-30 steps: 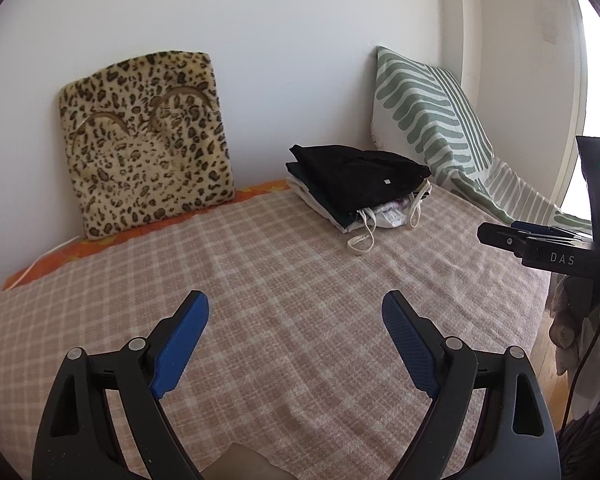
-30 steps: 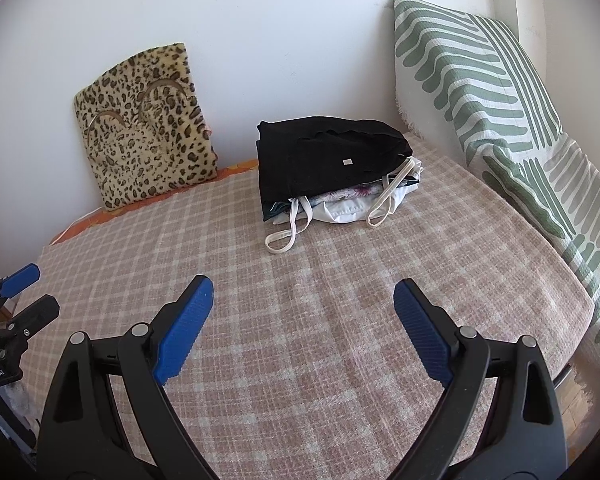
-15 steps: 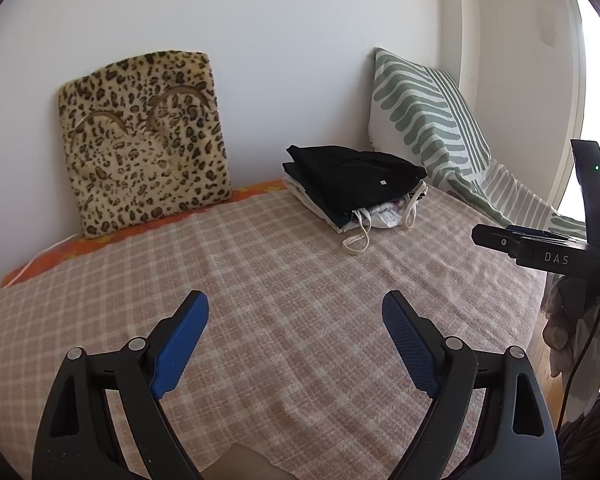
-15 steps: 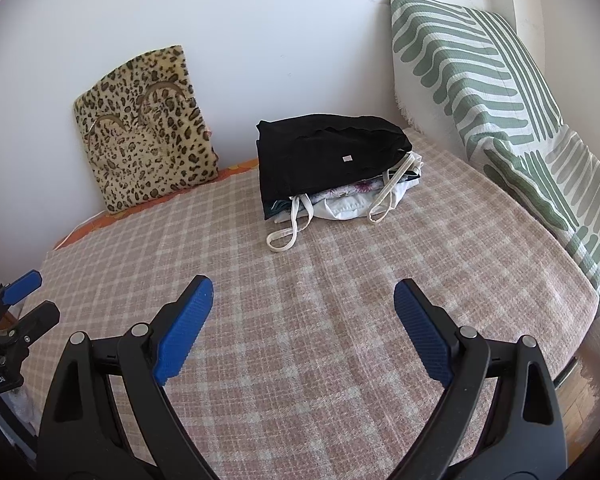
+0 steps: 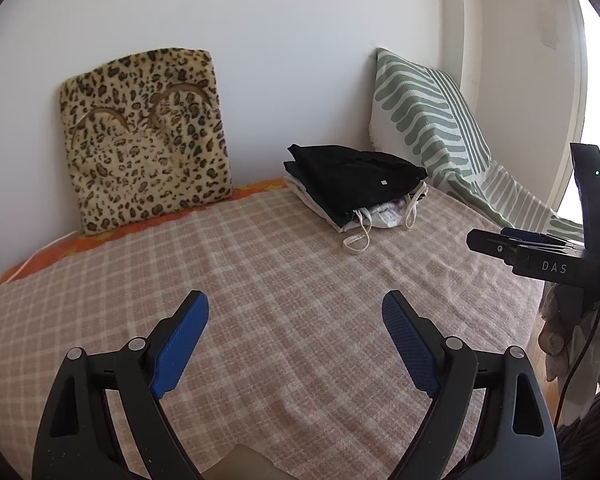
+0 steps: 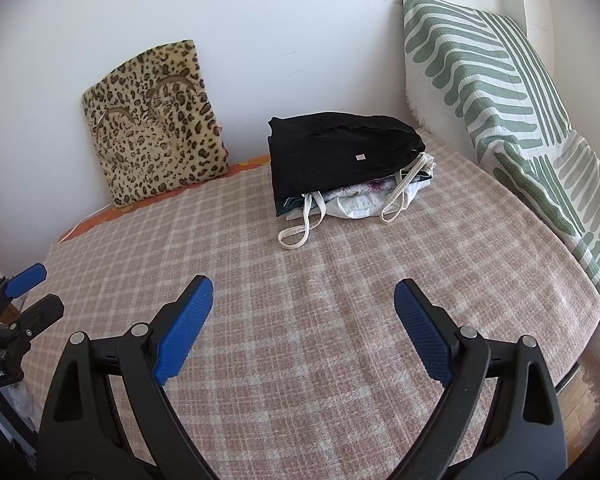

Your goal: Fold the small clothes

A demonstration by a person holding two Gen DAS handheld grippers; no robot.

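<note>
A stack of folded clothes [image 5: 356, 184] with a black garment on top lies at the back of the checked bed cover [image 5: 260, 280]; white straps hang from its front. The stack also shows in the right wrist view [image 6: 340, 160]. My left gripper [image 5: 296, 336] is open and empty, above the near part of the cover. My right gripper [image 6: 304, 328] is open and empty, also well short of the stack. The right gripper shows from the side in the left wrist view [image 5: 540, 252]; the left gripper's tips show at the left edge of the right wrist view [image 6: 24, 292].
A leopard-print cushion [image 5: 144, 136] leans on the back wall at the left. A green-striped cushion [image 6: 484, 92] leans at the right, with a striped cloth below it. An orange sheet edge [image 5: 60, 252] shows behind the cover. Wooden floor [image 6: 580, 400] lies at the bed's right.
Both grippers have pulled back and risen slightly from the stack, which looks smaller and farther. Both stay open and empty.
</note>
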